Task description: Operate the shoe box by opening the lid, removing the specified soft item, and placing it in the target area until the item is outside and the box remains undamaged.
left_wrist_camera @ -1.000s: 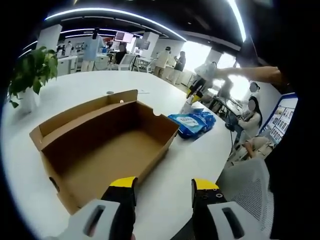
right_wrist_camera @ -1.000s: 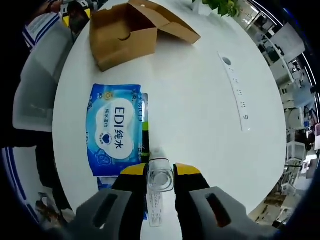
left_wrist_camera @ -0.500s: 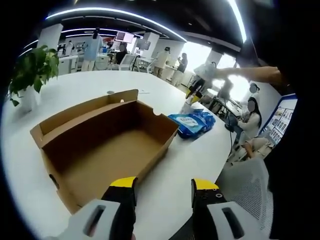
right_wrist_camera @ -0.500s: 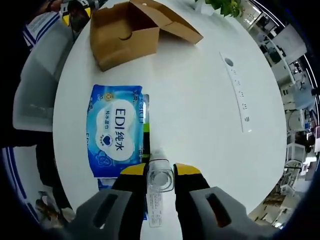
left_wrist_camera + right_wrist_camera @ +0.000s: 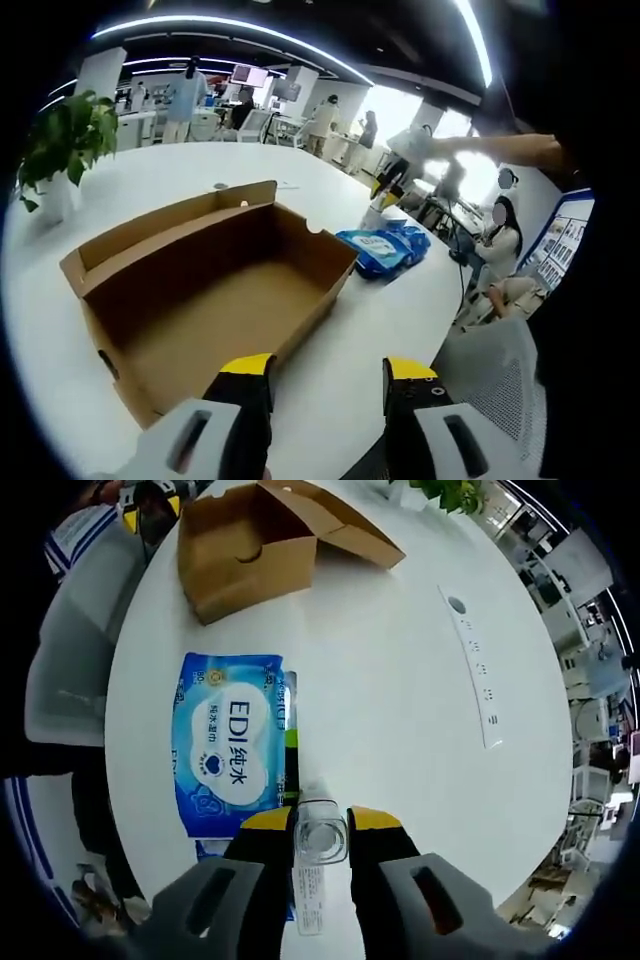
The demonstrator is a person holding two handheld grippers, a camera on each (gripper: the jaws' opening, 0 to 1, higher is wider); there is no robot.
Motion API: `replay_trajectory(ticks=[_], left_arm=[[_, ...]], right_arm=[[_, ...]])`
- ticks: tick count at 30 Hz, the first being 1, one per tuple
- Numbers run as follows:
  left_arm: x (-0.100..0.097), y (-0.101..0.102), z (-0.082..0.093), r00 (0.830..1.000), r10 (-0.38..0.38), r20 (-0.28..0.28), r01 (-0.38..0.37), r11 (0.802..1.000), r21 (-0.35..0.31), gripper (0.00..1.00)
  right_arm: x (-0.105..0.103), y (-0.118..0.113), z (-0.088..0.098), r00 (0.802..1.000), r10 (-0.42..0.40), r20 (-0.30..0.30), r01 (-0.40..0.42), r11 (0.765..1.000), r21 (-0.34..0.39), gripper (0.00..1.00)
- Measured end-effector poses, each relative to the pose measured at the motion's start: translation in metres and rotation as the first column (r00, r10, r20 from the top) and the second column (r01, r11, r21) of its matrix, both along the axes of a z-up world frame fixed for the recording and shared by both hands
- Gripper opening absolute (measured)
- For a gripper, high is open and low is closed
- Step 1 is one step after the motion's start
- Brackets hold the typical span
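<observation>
Your brown cardboard shoe box (image 5: 210, 300) sits open and empty; the blue wipes pack (image 5: 230, 742) lies flat outside, nearby

Open shoe box (image 5: 215, 290) interior bare, reachable from above. Wipes pack (image 5: 228, 742) lies toward table (image 5: 400, 680) edge nearest the chair; bottle (image 5: 320, 835) just beside it. Far-side tabletop free up to power strip (image 5: 472, 660).
</observation>
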State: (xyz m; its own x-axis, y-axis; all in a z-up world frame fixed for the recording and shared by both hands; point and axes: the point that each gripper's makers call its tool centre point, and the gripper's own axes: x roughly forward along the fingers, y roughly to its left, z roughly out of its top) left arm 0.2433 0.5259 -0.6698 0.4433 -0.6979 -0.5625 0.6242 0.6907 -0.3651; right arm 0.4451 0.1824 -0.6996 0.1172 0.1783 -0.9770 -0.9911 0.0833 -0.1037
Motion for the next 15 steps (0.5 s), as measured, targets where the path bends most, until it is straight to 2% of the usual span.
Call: replay_trajectory(ticks=[15], left_arm=[[-0.0033,0.0003,-0.0015,1.0,0.001,-0.006,-0.001,1.0,-0.003,0.43]], right_arm=[[-0.0015,-0.0001,0.0017,1.0,0.001,0.0,-0.001,1.0,0.002,0.2]])
